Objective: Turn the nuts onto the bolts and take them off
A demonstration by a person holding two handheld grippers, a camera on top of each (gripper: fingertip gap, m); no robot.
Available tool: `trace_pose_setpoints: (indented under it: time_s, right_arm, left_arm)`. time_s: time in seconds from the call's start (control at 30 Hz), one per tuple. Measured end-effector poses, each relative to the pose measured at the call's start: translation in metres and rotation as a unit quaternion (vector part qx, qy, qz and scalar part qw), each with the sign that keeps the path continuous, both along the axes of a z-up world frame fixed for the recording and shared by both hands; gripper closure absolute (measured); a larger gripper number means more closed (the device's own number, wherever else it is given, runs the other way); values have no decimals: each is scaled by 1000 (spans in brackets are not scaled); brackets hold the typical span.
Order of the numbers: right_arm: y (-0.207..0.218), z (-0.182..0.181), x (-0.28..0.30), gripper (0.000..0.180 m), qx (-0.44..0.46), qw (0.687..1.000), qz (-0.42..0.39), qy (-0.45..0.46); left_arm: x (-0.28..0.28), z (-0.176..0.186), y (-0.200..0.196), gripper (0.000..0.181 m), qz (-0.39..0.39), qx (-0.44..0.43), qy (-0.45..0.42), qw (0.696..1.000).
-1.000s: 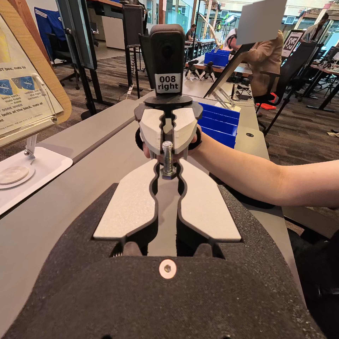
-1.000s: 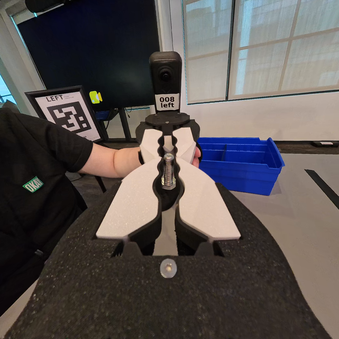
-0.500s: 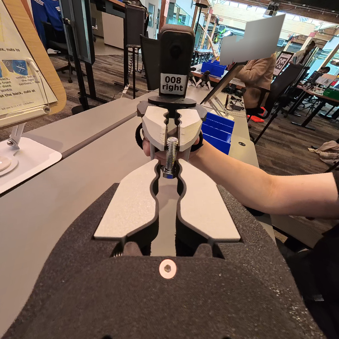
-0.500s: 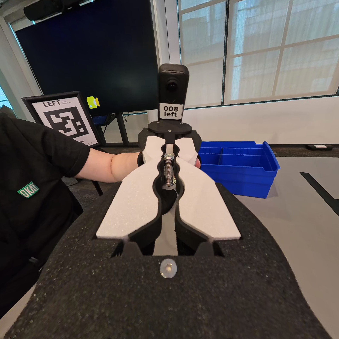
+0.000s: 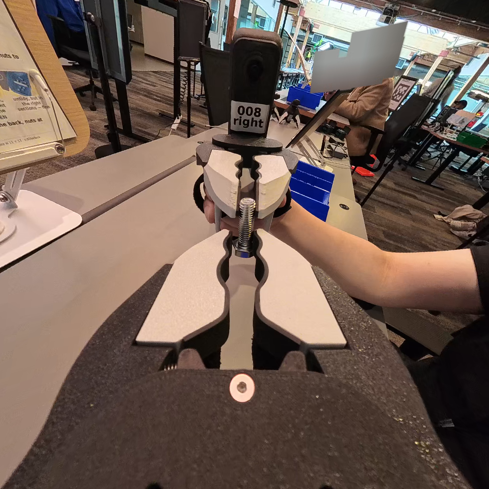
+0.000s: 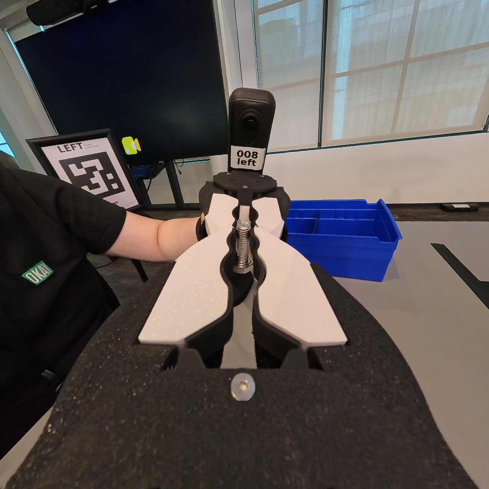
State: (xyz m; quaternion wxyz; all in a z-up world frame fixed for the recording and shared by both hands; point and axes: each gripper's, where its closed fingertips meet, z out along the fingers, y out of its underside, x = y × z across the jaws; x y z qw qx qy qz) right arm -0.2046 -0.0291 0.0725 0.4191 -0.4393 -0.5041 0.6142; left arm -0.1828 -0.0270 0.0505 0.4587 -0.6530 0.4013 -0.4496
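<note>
Steel bolt (image 5: 246,221) bridges both grippers above grey tabletop (image 5: 79,264). Left gripper (image 5: 243,244) clamps the hex end (image 5: 243,250); right gripper (image 6: 244,247) pinches the threaded shaft. Blue bin (image 6: 344,238) behind.

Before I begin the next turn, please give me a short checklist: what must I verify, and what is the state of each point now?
1. Left claw shut on the hex piece at the lower end of the bolt: ok.
2. Right claw shut around the bolt shank: ok.
3. Bare thread showing above the hex piece: ok.
4. Whether the hex piece is the nut or the bolt head: cannot tell.
5. Blue bin apart from both claws: ok.
</note>
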Motion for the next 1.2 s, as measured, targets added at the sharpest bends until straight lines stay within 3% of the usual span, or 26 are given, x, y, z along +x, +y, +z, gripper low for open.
trace_pose_setpoints:
  time_s: [0.43,0.7,0.8,1.0,1.2]
  right_arm:
    - [-1,9,1,165,9,1000,-9,27]
    - [13,-2,12,162,17,999,-47,-9]
    - [15,-33,21,161,32,996,-36,-69]
    - [30,-134,26,166,54,966,-33,-249]
    - [31,-184,9,164,123,926,-32,-355]
  left_arm:
    - [-2,-7,0,172,-9,-28,-14,999]
    - [-12,-9,7,172,9,-34,-18,999]
    - [-24,-7,10,172,29,-24,-15,999]
    - [-44,0,10,172,52,-4,-10,999]
    - [-51,4,9,172,57,1,-7,998]
